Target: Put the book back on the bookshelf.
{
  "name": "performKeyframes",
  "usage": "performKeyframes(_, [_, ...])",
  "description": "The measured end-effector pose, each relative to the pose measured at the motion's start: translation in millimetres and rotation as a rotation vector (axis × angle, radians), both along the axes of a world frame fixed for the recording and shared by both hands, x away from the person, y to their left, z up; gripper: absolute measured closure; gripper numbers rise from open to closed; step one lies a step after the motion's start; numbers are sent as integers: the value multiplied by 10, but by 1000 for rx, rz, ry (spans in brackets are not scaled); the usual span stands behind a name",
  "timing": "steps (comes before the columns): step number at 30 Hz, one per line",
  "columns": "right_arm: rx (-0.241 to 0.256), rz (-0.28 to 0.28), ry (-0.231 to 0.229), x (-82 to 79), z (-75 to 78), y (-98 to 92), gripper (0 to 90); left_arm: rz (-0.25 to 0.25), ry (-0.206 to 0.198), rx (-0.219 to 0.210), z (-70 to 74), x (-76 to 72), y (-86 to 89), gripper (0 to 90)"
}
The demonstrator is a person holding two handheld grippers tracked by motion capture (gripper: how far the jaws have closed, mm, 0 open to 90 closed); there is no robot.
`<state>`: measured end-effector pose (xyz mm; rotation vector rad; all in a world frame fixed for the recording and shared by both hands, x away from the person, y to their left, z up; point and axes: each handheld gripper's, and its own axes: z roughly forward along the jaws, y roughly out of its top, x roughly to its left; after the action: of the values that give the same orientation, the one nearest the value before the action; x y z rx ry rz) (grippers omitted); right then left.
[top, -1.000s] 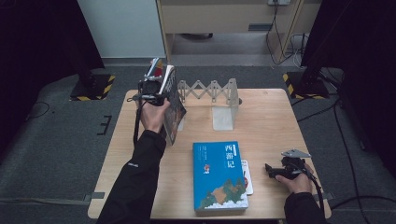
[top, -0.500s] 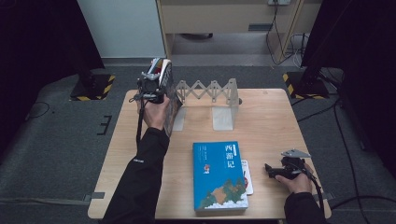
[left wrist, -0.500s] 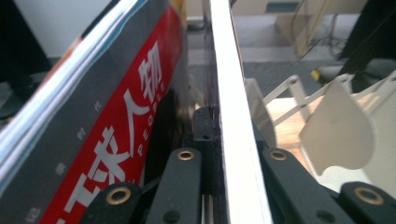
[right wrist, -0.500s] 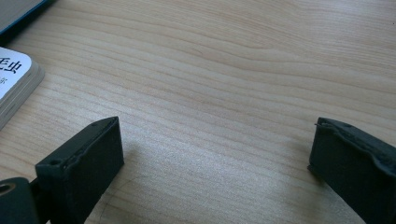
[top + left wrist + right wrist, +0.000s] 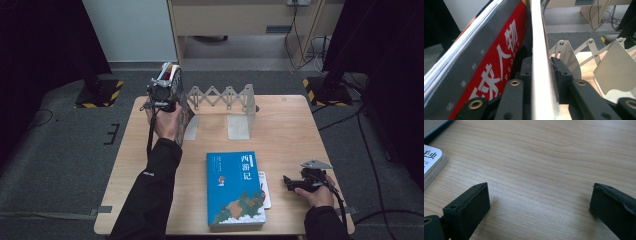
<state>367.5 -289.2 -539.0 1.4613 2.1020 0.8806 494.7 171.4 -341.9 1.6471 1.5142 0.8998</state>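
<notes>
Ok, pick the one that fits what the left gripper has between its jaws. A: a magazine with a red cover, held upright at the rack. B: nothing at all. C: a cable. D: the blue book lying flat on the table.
A: the left gripper is clamped on a red-covered magazine, held upright beside the folding metal rack, while the blue book lies flat on the table.

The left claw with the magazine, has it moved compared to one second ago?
Yes. The left claw carried the magazine slightly away from the person, toward the left end of the folding rack.
</notes>
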Motion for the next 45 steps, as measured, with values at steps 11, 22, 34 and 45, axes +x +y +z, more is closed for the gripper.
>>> performKeyframes(11, [1, 0, 0, 0, 0, 0, 25, -102, -56, -39, -50, -365, 68, 607])
performKeyframes(22, [0, 6, 6, 10, -2, 0, 10, -203, -93, -119, -129, -803, 272, 549])
performKeyframes(34, [-1, 6, 7, 21, -4, 3, 6, -296, -97, -186, -347, -1175, 398, 491])
performKeyframes(45, [0, 20, 4, -21, 107, 72, 191, -360, -58, -218, -672, -1375, 374, 426])
